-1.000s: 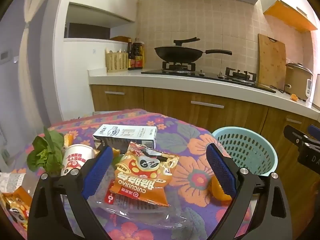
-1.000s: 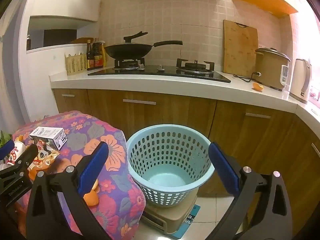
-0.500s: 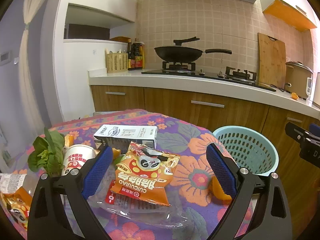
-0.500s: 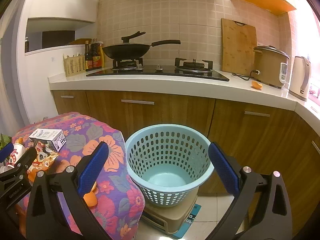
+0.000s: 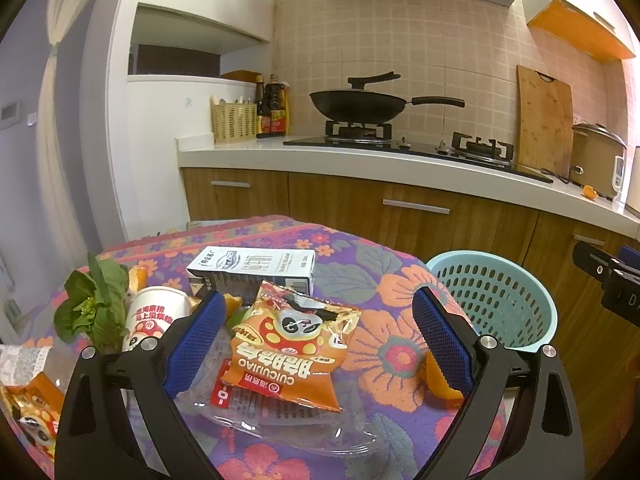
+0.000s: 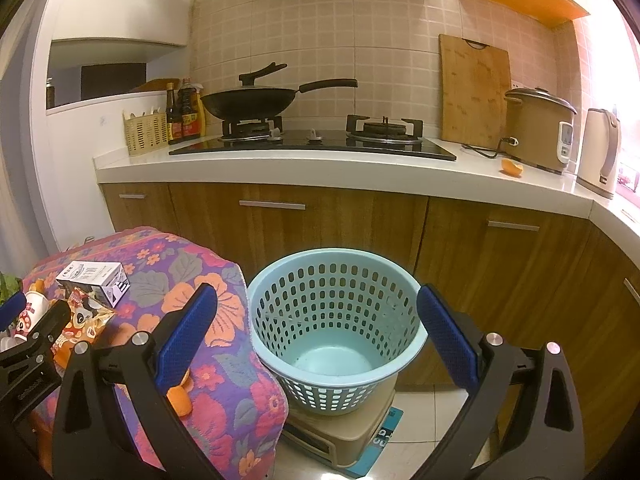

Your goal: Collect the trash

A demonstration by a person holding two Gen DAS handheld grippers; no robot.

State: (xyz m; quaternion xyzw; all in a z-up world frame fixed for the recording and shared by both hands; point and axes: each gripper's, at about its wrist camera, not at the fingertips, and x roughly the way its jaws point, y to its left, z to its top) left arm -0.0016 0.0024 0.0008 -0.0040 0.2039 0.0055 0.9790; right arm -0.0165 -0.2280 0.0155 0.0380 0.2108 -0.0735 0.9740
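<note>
An orange crinkled foil snack packet (image 5: 292, 354) printed with a panda face lies flat on the floral-clothed counter (image 5: 384, 280), resting on a clear plastic tray (image 5: 280, 420). It sits between the spread blue pads of the left gripper (image 5: 316, 340), which is wide open and touches nothing. Just beyond the packet lies a white and dark rectangular carton (image 5: 256, 270); to its left stand a white paper cup with red print (image 5: 154, 316) and a sprig of leafy greens (image 5: 90, 312). An orange peel piece (image 5: 438, 380) lies near the right pad.

The right gripper (image 6: 316, 334) is likewise wide open and empty, framing a pale blue perforated plastic basket (image 6: 336, 320) that stands on a beige stool (image 6: 340, 432) on the tiled floor, right of the cloth's edge. Behind run wooden cabinets under a white worktop (image 6: 320, 168) carrying a black wok (image 6: 250, 104) on a gas hob, a wooden cutting board (image 6: 474, 92) and a beige rice cooker (image 6: 538, 128).
</note>
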